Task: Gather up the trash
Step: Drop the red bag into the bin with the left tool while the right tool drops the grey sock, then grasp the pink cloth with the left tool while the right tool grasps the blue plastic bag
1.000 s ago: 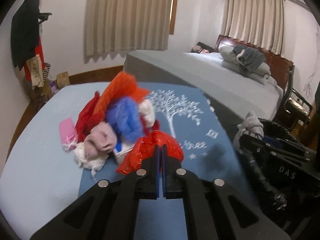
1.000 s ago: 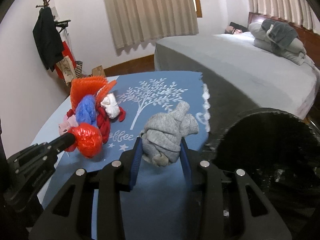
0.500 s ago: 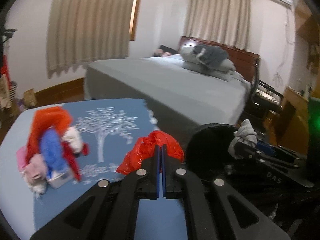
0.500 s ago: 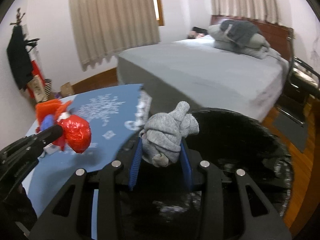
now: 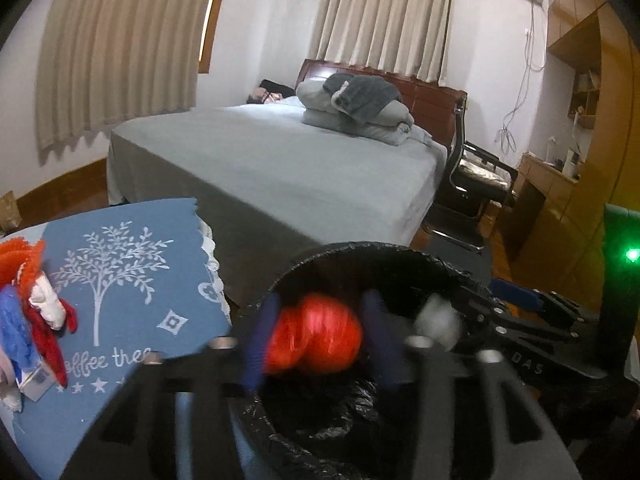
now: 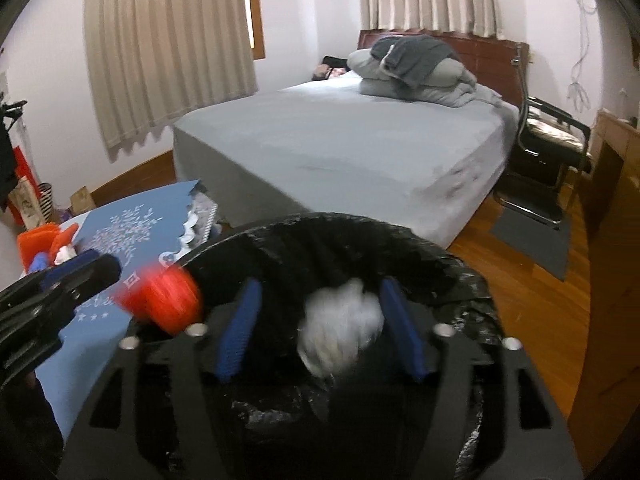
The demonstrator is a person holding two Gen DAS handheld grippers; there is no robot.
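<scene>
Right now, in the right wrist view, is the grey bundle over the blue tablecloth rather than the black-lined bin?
No, the grey bundle sits between the opening right gripper fingers over the black-lined bin, beside the blue tablecloth.

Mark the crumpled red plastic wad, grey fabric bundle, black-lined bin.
crumpled red plastic wad [image 5: 316, 334], left wrist view, its centre
grey fabric bundle [image 6: 340, 330], right wrist view, its middle
black-lined bin [image 6: 340, 224], right wrist view, far rim

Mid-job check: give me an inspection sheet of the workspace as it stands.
Surface: blue tree-print cloth on table.
Job's things: red plastic wad and grey wad, both blurred, over black-lined bin.
Clutter: trash pile remains on the cloth.
Grippers: left gripper and right gripper, jaws opening, pads clear of the wads.
Cables: white cord on the wall.
Surroundings: bed, chair, curtains.
</scene>
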